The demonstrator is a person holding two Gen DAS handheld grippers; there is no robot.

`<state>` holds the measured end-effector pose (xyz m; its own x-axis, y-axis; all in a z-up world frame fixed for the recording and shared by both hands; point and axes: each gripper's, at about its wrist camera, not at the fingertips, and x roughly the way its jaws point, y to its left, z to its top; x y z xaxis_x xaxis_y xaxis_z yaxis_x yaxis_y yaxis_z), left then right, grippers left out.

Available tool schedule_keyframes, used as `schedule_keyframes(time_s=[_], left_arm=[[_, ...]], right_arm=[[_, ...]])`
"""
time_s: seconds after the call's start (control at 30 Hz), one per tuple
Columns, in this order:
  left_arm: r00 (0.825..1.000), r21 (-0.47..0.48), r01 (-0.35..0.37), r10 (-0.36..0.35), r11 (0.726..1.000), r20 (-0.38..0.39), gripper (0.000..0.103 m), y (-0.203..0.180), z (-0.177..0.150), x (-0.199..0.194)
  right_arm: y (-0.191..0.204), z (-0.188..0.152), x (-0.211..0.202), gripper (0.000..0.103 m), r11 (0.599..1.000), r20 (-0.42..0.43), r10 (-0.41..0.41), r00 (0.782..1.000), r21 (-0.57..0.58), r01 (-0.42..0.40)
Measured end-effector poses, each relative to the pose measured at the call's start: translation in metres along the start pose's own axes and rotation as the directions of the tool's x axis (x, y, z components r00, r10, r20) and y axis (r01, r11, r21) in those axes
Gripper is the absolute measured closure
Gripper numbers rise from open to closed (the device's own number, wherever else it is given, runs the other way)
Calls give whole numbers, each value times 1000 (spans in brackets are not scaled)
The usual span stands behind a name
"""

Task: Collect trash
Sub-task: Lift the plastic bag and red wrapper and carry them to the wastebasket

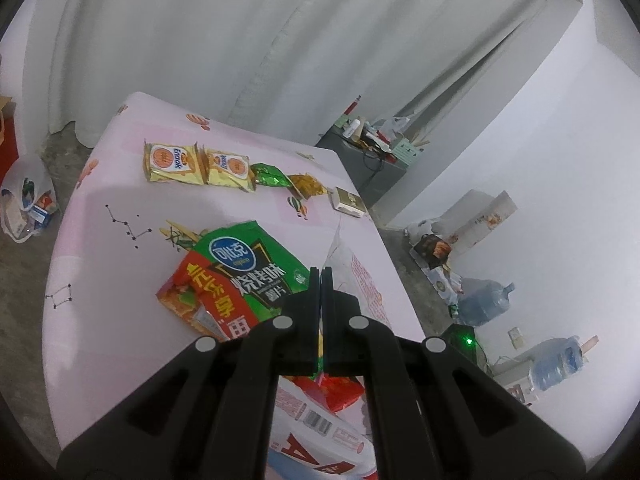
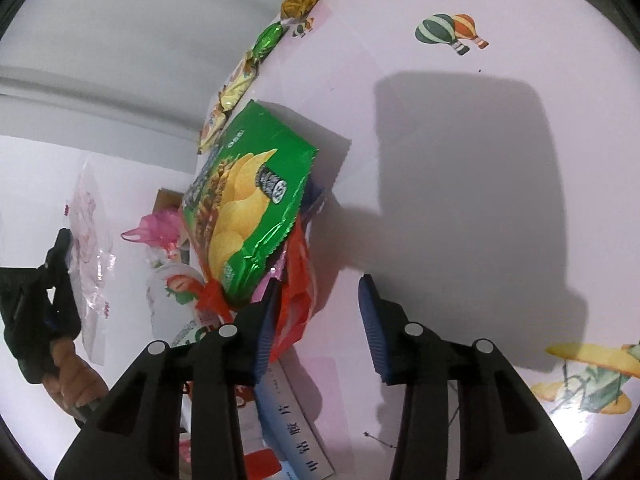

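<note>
You are at the pick-up step: the trash is still being gathered from the surface, and the bagging comes after.

Your left hand-held gripper is fully closed. It seems to pinch the edge of the clear bag, a thin, limp film with red print that hangs beside it off the surface's edge.

Your right hand-held gripper stands about half open, angled down at the pile. The red wrapper has its edge in the gap, against the left ribbed blue pad, but I see no squeeze on it yet.

The chip bag lies on top of the red wrapper, tilted, right ahead of the gripper. It is glossy green foil, flat and empty-looking, with a saw-tooth seam at the near end.

The next move, as I judge it, is to close on that seam together with the red wrapper. Both are slick and crinkly, so take a deep bite, not just the fringe. Then carry them across to the bag's mouth, which the left side needs to hold open.

Further back, in a row near the far edge, wait two yellow packets, a green twist, a gold wrapper and a small box. The packets are flat, the twists crumpled and light, and the box is rigid card.
</note>
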<state>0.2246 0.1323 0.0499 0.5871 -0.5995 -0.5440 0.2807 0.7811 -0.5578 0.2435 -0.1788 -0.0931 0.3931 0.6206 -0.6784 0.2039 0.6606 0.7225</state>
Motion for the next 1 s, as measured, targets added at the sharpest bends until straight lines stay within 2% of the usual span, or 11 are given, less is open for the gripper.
schedule_keyframes(time_s=[0.23, 0.3, 0.37, 0.57, 1.0], left_arm=[[1000, 1, 17, -17, 1000, 2, 103, -3, -2, 3], [1000, -1, 19, -19, 1000, 3, 103, -3, -2, 3], [1000, 0, 19, -19, 1000, 4, 103, -3, -2, 3], [1000, 11, 18, -18, 1000, 11, 103, -7, -4, 5], [999, 27, 34, -34, 999, 6, 103, -21, -5, 10]], right_arm=[[-4, -4, -2, 65, 1000, 14, 10, 1000, 15, -10], [-4, -1, 2, 75, 1000, 16, 0, 1000, 16, -1], [-5, -2, 4, 94, 1000, 13, 0, 1000, 23, 0], [-11, -11, -20, 99, 1000, 73, -13, 997, 8, 13], [-9, -34, -85, 99, 997, 152, -42, 988, -60, 51]])
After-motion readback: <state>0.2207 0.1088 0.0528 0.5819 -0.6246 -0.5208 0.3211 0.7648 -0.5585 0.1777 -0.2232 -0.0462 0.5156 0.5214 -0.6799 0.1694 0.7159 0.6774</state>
